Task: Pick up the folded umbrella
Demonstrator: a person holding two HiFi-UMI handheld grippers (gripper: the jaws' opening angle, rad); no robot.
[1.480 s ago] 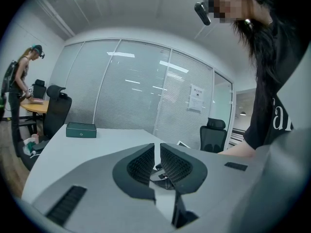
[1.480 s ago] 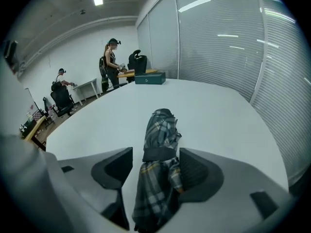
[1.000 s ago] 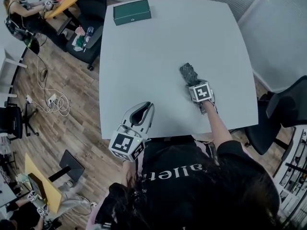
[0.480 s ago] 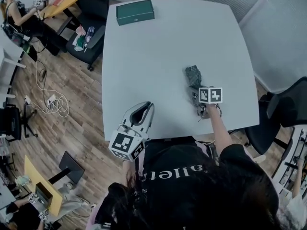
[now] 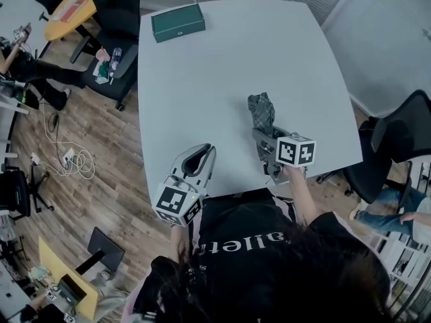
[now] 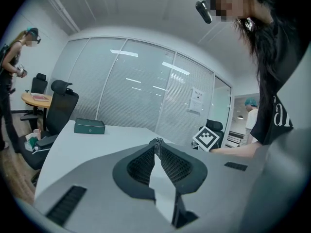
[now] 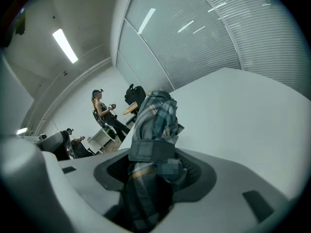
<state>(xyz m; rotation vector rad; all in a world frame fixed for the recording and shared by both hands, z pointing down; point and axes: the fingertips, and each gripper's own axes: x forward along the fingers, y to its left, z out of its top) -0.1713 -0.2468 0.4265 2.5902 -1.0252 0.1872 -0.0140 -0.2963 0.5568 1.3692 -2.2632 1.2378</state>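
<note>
- The worktop [image 5: 222, 73] carried one green box [image 5: 178, 22] at its far left corner, well apart from both grippers; nothing stood between them.
- Black office chairs [image 5: 397, 140] stood at the worktop's right side and far left side, and a white cable [image 5: 71, 160] lay coiled on the wood floor to the left.
- One folded umbrella [image 5: 261, 112], in plaid cloth, was clamped between the jaws of the right gripper [image 5: 266, 143], its free end jutting out over the worktop's right half.
- The right gripper view showed a strap [image 7: 148, 149] wrapped around the umbrella, which the head view was too small to show.
- The left gripper [image 5: 201, 157] sat at the near edge with its jaws together and nothing between them.
- The left gripper view alone showed the glass wall with blinds [image 6: 141, 96] behind the box.
- Counted: two grippers, one umbrella, one box.
</note>
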